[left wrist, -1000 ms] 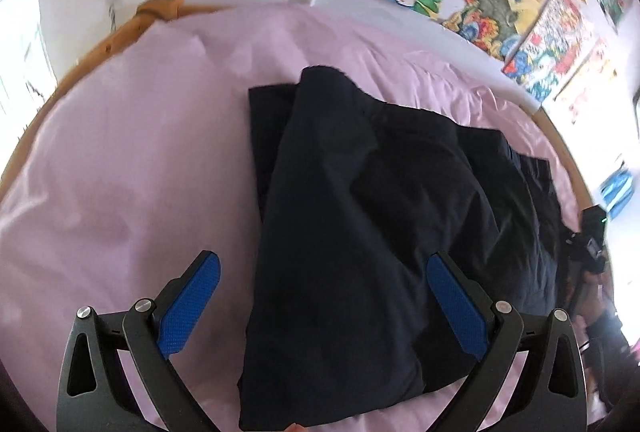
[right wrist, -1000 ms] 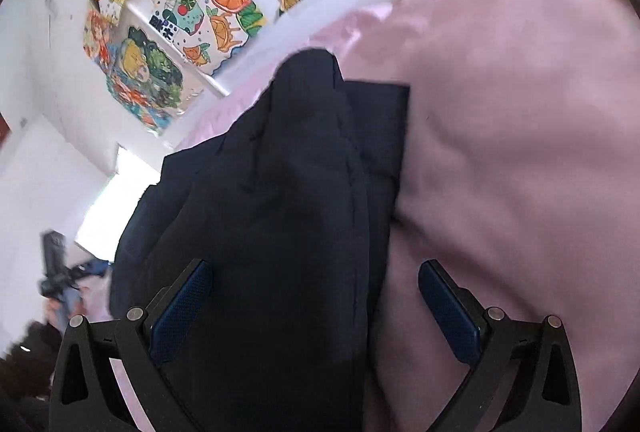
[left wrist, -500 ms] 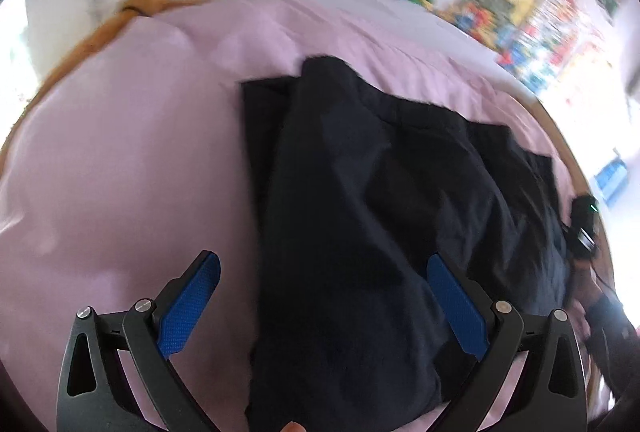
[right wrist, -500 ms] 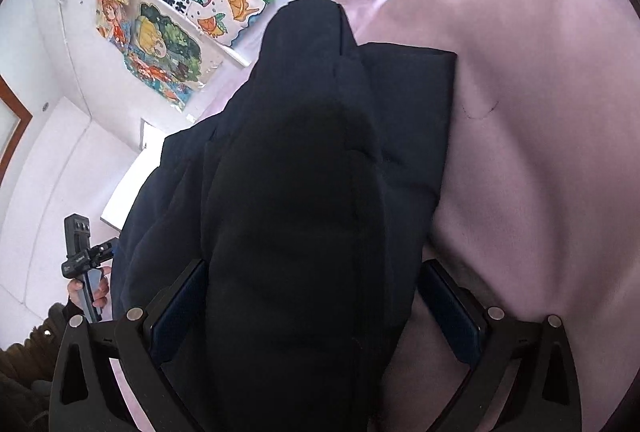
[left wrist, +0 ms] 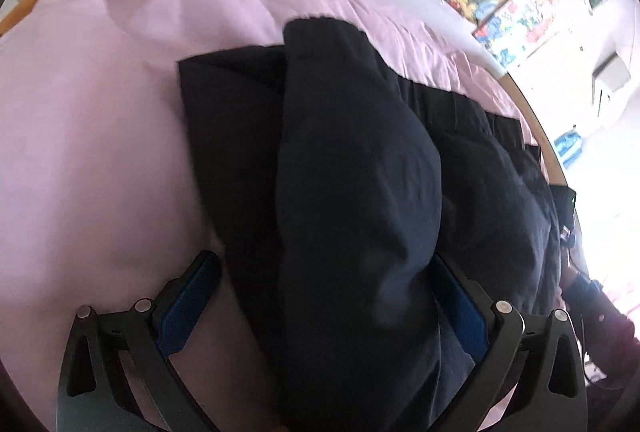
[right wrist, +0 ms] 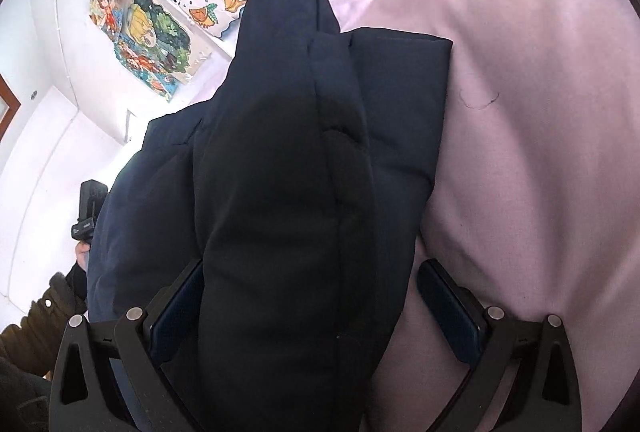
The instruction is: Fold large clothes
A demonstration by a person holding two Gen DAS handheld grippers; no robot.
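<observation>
A dark navy padded garment (left wrist: 352, 200) lies partly folded on a pink bed sheet (left wrist: 92, 136). It also fills the middle of the right wrist view (right wrist: 288, 192). My left gripper (left wrist: 326, 296) is open, its blue pads wide apart, with a thick fold of the garment bulging between them. My right gripper (right wrist: 310, 296) is open too, with a raised fold of the same garment between its pads. The left pad of each gripper is close against the fabric. The near end of the garment is hidden under both grippers.
The pink sheet (right wrist: 540, 152) spreads to the right of the garment. A wooden bed rim (left wrist: 548, 148) runs along the far side. Colourful posters (right wrist: 160, 32) cover the white wall. A black device (right wrist: 89, 206) held in a hand shows at the left.
Both grippers have moved down and forward onto the garment. A fold that lay ahead of the pads now sits between them. The jaws stay wide apart.
</observation>
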